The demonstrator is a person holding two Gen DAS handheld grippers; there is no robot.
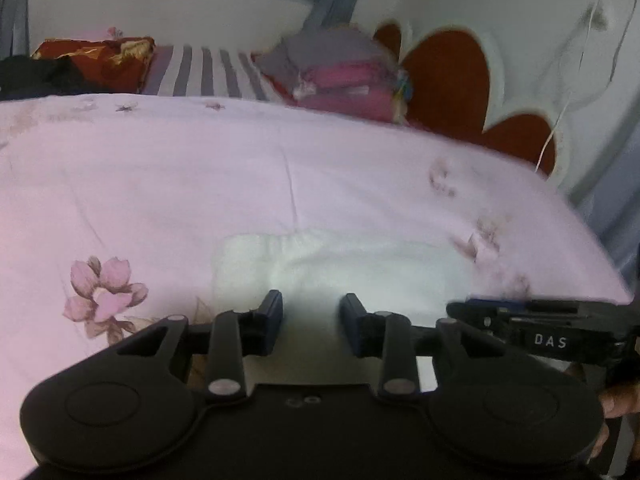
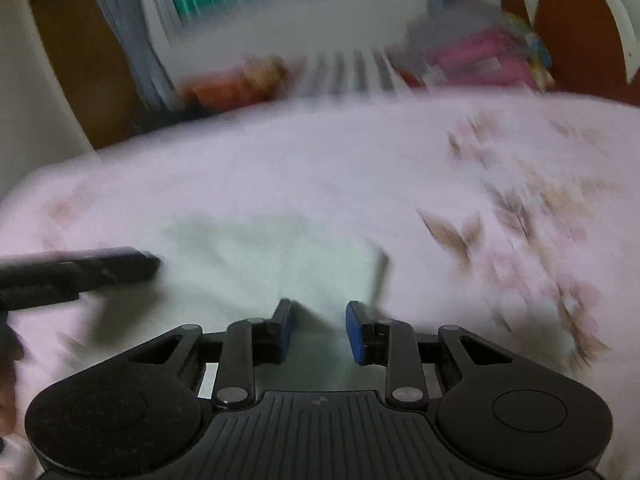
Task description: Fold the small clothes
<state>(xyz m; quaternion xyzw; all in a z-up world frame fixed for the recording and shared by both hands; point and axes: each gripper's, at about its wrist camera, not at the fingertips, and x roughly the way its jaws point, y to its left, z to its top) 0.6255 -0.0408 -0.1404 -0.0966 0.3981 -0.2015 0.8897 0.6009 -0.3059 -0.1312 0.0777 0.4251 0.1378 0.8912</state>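
Two hand-held grippers tilt down over the bed (image 1: pixel 160 184), side by side. Our left hand-held gripper (image 1: pixel 311 320) has its jaws parted above the near edge of the white folded cloth (image 1: pixel 340 264), nothing clamped. Our right hand-held gripper (image 2: pixel 319 330) is likewise released over the cloth's near right corner. Fingers (image 1: pixel 618 400) show at the right edge of the left view. The right unit reads "DAS".
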